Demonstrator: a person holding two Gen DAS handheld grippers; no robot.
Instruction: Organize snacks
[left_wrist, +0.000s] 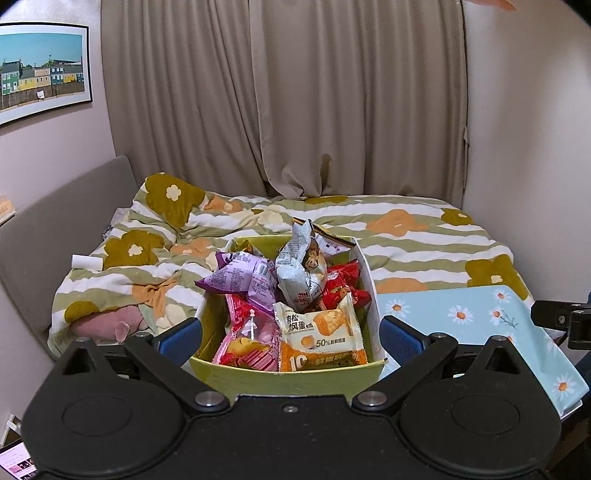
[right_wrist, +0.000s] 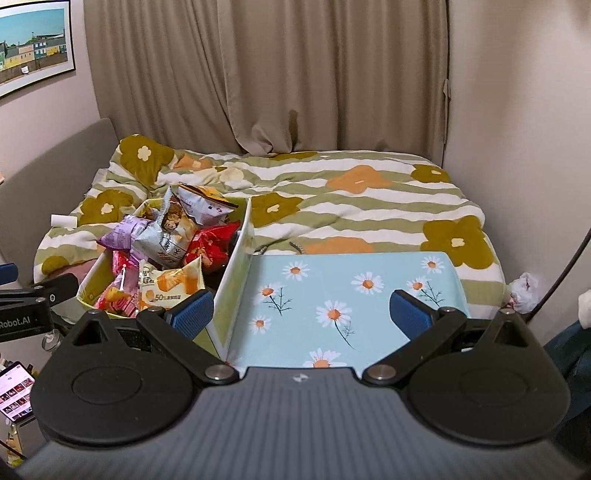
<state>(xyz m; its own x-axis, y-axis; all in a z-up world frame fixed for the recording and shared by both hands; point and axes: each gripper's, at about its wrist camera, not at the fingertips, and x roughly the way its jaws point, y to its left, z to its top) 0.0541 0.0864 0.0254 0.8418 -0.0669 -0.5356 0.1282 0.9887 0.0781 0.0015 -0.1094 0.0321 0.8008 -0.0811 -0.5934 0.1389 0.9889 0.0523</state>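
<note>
While parked over the bed, left gripper (left_wrist: 290, 334) sits spread wide, blue pads (left_wrist: 181, 338) flanking the near end of the green box (left_wrist: 295, 378) without visibly squeezing it, so open, nothing gripped. Crammed full, that box: orange-and-white cake packet (left_wrist: 321, 338) upright at the front, pink wrapper (left_wrist: 251, 343) just left of it, purple bag (left_wrist: 243, 275) behind on the left, grey-white crumpled bag (left_wrist: 301, 269) sticking up in the middle, red packets (left_wrist: 341, 286) on the right, one more white-and-orange bag (left_wrist: 332, 240) poking out at the back. Whole pile rises above the rim.

Same story on the right gripper (right_wrist: 301, 310): fingers apart, empty, hovering over the pale blue daisy-print lid (right_wrist: 351, 291) lying flat just right of the box (right_wrist: 236, 266). Lid's edge meets the box's tall white side wall, can't tell if hinged or merely touching. From this view snacks (right_wrist: 173, 243) lean in a heap against that wall.

Underneath everything, green-and-white striped quilt (right_wrist: 369, 206) with big flowers, rumpled toward the left. Small white tube-ish thing (left_wrist: 86, 263) lying on the quilt well left of the box, pink plush (left_wrist: 110, 325) tucked at the quilt's near-left edge. Beige curtains (left_wrist: 280, 96) behind, framed picture of colourful houses (left_wrist: 40, 70) on the left wall, lit phone screen (right_wrist: 14, 395) down in the lower-left corner.
</note>
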